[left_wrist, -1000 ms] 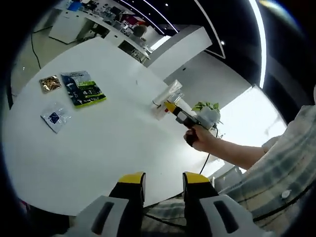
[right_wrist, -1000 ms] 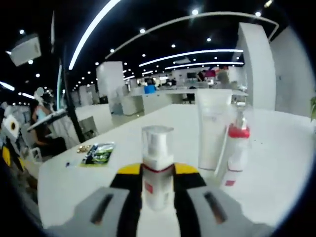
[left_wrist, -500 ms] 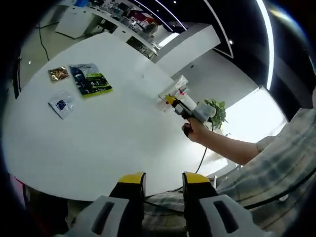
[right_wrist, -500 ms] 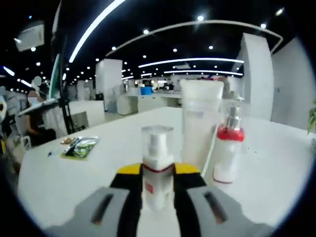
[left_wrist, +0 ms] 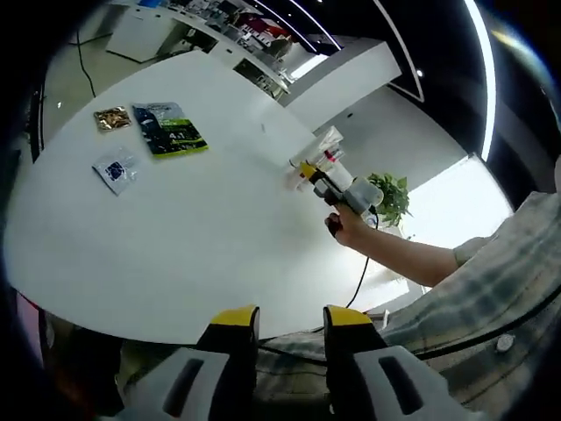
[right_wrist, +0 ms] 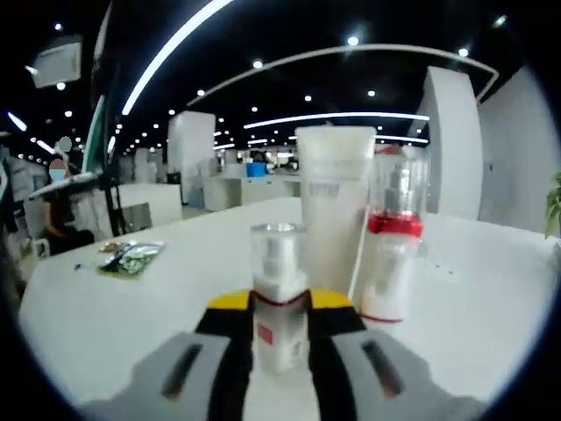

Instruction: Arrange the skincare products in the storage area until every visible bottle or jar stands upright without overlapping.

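left view high, far, right view low, close, sharing table [left_wrist: 175, 237]

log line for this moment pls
right gripper: shut on small pump bottle, upright | ahead: white tube, red-collared bottle, both upright | left gripper: open, off table

A small clear-capped pump bottle [right_wrist: 279, 303] stands between the right gripper's [right_wrist: 279, 338] jaws. Just beyond it, right of centre, a tall white tube [right_wrist: 331, 210] stands, with a red-collared pump bottle [right_wrist: 391, 241] touching its right side.

Far left lies a green sachet [right_wrist: 131, 257].
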The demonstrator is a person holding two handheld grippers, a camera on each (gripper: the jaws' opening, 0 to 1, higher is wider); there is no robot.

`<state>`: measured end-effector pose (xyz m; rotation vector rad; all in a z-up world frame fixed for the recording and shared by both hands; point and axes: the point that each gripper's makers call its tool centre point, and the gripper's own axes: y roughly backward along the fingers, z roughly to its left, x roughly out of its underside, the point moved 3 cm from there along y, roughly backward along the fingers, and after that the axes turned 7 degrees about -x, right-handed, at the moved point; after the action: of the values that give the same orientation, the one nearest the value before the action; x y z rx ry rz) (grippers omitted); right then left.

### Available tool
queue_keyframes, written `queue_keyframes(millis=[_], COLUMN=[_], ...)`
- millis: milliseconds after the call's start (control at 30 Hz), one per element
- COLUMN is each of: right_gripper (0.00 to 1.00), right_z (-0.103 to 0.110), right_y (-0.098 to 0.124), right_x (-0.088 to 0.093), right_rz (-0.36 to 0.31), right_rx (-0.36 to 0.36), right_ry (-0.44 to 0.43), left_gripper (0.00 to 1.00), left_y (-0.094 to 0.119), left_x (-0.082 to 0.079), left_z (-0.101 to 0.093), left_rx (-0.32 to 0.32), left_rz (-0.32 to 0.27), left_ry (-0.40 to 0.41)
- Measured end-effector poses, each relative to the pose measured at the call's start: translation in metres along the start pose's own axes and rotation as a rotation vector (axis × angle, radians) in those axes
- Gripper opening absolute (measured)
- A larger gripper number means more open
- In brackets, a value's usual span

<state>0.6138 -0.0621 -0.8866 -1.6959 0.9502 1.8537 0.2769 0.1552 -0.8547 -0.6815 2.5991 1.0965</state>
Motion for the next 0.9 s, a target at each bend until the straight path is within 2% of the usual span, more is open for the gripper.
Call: queue_keyframes(millis=[200,433,500,533,567,600,667,733,833,900], right_gripper=[0.22,0.22,0.23,0.25,0.28,0.31,0.30,0.28,0.27,0.27], right_z=[0.001,0.002,0.002,0.002,0.003,0.003,0.003,0.003,0.001,0.000], right_y=[0.006,0.004,0.003,0.004,0.003,0.003,0.008,0.012,0.014,0.014], right_x=[0.002,0.002,0.003,0.012,0.015,0.014,0.019,0.025,0.025,0.028], right_rz=[-0.028,-0.004,0.019,0.086,0.093,0.072,0.111,0.136,0.153,0.198], right_rx=[-0.016,-0.029,-0.021,-0.010,-0.012,-0.013,0.005,0.031,0.056,0.093], right_ry=[-0.007,0.002,0.006,-0.030,-0.043,-0.025,-0.043,-0.116,-0.151,-0.205], left_gripper=[0.30,0.29,0.29,0.29,0.29,0.29,0.29,0.29,0.29,0.29], left_y=[0.000,-0.002,-0.002,-0.001,0.000,0.000,0.001,0.000,-0.001,-0.001], left_x=[0.003,-0.002,-0.003,-0.003,-0.004,-0.006,-0.010,-0.014,-0.017,-0.019], left_z=[0.000,0.000,0.001,0.001,0.002,0.003,0.004,0.004,0.004,0.005], left_rx=[-0.003,0.000,0.001,0.002,0.004,0.009,0.016,0.023,0.031,0.035], left_rz=[0.009,0.008,0.010,0.009,0.006,-0.001,-0.013,-0.026,-0.033,-0.037], left_ry=[0.007,0.003,0.002,0.005,0.009,0.017,0.033,0.038,0.044,0.045])
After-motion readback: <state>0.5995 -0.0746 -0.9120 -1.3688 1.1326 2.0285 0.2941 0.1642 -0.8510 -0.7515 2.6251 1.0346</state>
